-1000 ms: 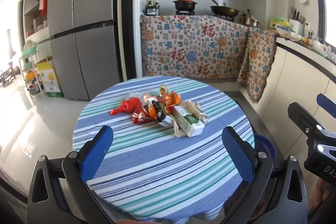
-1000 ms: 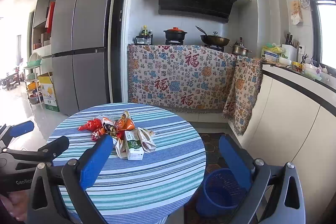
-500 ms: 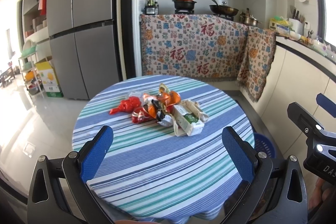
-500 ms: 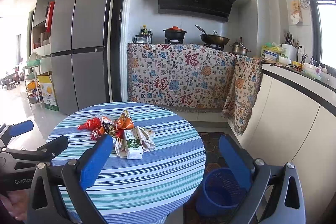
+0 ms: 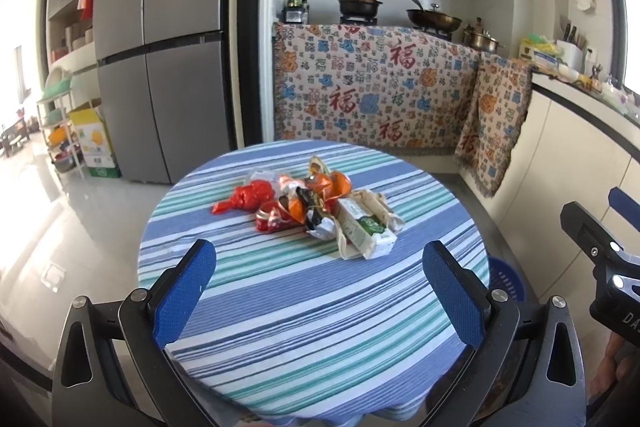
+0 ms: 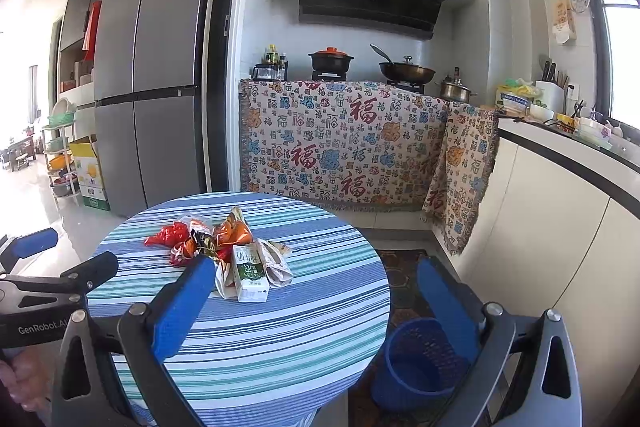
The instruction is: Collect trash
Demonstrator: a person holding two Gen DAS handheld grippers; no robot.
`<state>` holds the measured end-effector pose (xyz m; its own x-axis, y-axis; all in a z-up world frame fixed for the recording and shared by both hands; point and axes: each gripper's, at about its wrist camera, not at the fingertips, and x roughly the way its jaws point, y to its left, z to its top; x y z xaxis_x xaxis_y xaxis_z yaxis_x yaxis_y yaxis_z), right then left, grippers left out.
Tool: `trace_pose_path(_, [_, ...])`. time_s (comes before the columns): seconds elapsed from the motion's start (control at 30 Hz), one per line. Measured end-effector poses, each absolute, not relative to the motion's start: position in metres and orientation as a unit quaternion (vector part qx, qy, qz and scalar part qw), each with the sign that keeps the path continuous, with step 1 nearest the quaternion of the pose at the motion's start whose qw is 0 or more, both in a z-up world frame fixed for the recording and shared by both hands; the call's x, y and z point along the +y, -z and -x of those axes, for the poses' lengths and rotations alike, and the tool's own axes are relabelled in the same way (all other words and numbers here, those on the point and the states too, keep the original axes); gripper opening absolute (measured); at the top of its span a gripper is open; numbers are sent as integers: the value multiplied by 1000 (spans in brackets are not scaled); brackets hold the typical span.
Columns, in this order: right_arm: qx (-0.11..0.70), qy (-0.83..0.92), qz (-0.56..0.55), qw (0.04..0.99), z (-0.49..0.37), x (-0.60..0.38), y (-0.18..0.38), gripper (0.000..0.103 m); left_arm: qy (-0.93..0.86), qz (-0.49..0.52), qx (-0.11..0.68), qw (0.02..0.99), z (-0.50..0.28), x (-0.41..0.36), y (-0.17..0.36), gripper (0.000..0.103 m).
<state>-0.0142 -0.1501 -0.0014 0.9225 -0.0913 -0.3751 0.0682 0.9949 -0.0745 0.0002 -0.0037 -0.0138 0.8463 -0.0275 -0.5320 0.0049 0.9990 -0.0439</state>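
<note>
Above one trash pile (image 5: 316, 209), two hand-held grippers (image 5: 320, 291) (image 6: 316, 307) gape wide, empty.

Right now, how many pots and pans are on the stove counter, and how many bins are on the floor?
Black pot with orange lid: 1
Wok with a lid: 1
Small steel pot: 1
Blue bin on the floor by the table: 1
Total: 4
</note>
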Motion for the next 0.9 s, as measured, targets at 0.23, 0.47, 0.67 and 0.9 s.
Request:
trace_pose_path(0.23, [194,44,28,980,14,-153,5,103,4,27,282,959,-6,5,18,102])
trace_pose_path(0.47, [200,50,25,978,10,-157,11,103,13,24,297,955,-14,3,28,102])
trace_pose_path(0.67, [207,51,23,977,4,-159,19,103,15,22,309,951,-23,3,39,102])
trace_pose_path(0.9, [217,50,13,975,-8,-165,35,103,26,30,317,948,-33,3,51,102])
